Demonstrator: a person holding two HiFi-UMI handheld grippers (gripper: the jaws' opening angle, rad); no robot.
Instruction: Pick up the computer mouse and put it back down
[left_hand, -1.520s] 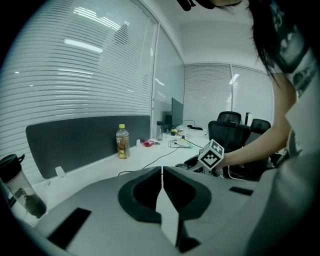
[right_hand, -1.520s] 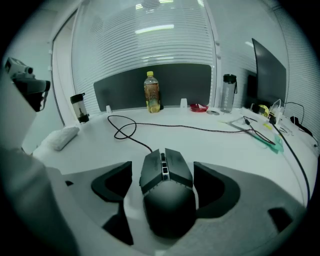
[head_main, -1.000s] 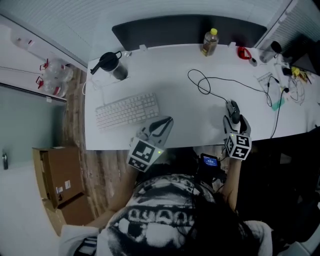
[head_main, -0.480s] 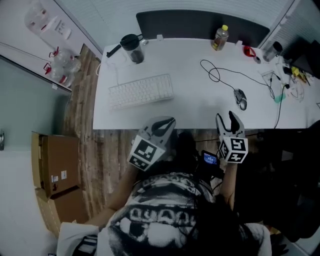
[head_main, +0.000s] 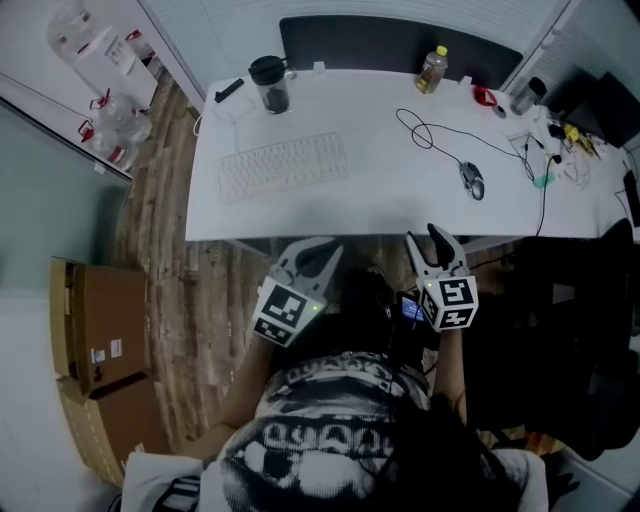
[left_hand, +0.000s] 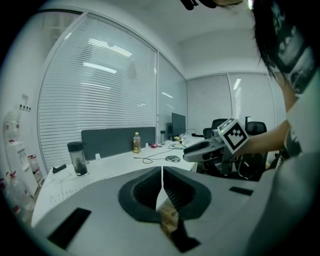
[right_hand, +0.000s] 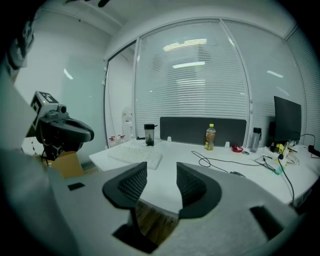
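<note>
On the wooden floor at far left: stacked brown cardboard boxes (head_main: 95, 340). To their right, a white rectangular tabletop (head_main: 400, 205). At its far left corner, a small black flat object (head_main: 228, 90), and just beside that a dark lidded tumbler (head_main: 270, 83), upright. Nearer the front edge on the left half, a white keyboard (head_main: 283, 165), lying slightly askew to that edge. Along the far edge, a dark grey partition panel (head_main: 390, 45). In front of it, right of centre, an upright clear plastic bottle with a yellow cap and amber contents (head_main: 432, 70).

Off the tabletop, in front of its near edge and over the floor: left gripper (head_main: 318, 248), grey with a square-marker cube. Dark fingers (left_hand: 145, 192) pressed together, with nothing caught between them. Right of it, also short of the near edge, right gripper (head_main: 426, 238), pointing toward the tabletop. Fingers (right_hand: 127, 186) apart and closing, holding nothing, with only bare tabletop and floor showing in the gap.

On the right half of the tabletop, about midway between far and near edges: grey computer mouse (head_main: 471, 180), resting flat at the end of a looping black cable (head_main: 425, 130) running back toward the bottle. Well apart from both grippers, touched by neither. Further right, near the far right corner, a small red object (head_main: 485, 97) and a tangle of cables and small items (head_main: 560, 140), too small to tell apart. Past the right edge, a black office chair (head_main: 590, 330).
</note>
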